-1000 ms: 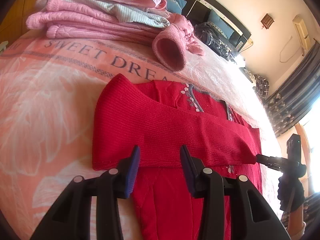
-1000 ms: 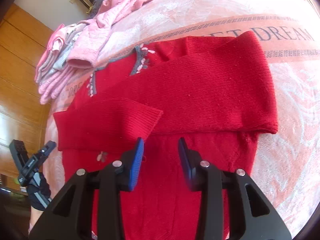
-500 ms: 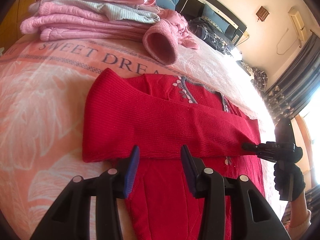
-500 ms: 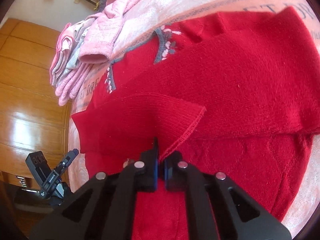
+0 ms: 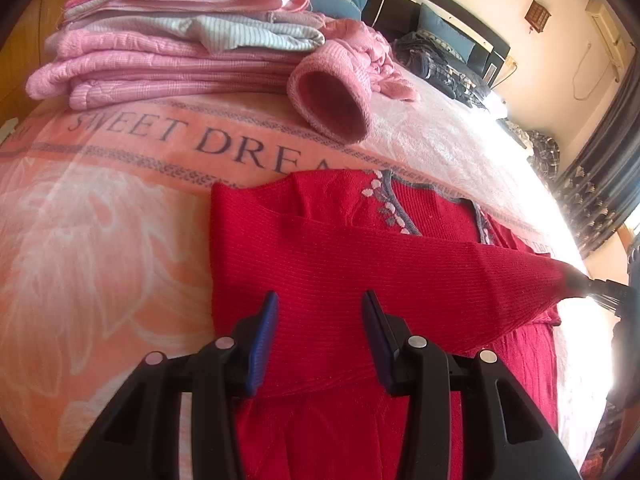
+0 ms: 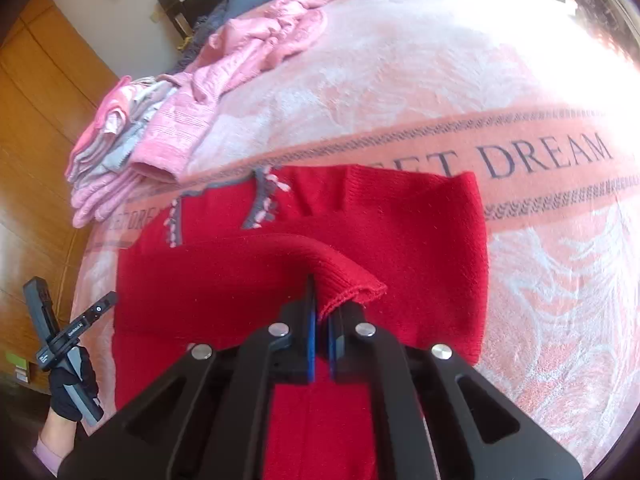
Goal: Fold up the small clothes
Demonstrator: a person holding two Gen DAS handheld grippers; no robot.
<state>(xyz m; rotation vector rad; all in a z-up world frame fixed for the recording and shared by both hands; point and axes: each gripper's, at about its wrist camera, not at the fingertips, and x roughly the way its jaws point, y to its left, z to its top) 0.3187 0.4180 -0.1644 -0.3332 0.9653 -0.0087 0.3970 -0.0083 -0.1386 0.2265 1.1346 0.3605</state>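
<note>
The right gripper (image 6: 321,334) is pinching its fingers (image 6: 310,320) nearly together on a fold of red knit. The left gripper (image 5: 320,322) is hovering with its fingers (image 5: 262,328) spread wide, nothing between them. A black-gloved hand (image 6: 72,386) is gripping the left gripper's handle, a pale sleeve cuff showing at the wrist.

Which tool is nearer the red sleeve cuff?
Right. The right tool is shut on the sleeve cuff; the left tool hovers open over the other folded sleeve, apart from it.

We see the sweater (image 5: 360,264) lying on the blanket (image 5: 100,240). Behind it sits the folded stack (image 5: 168,60), with a loose garment (image 5: 340,92) just beside the stack.
</note>
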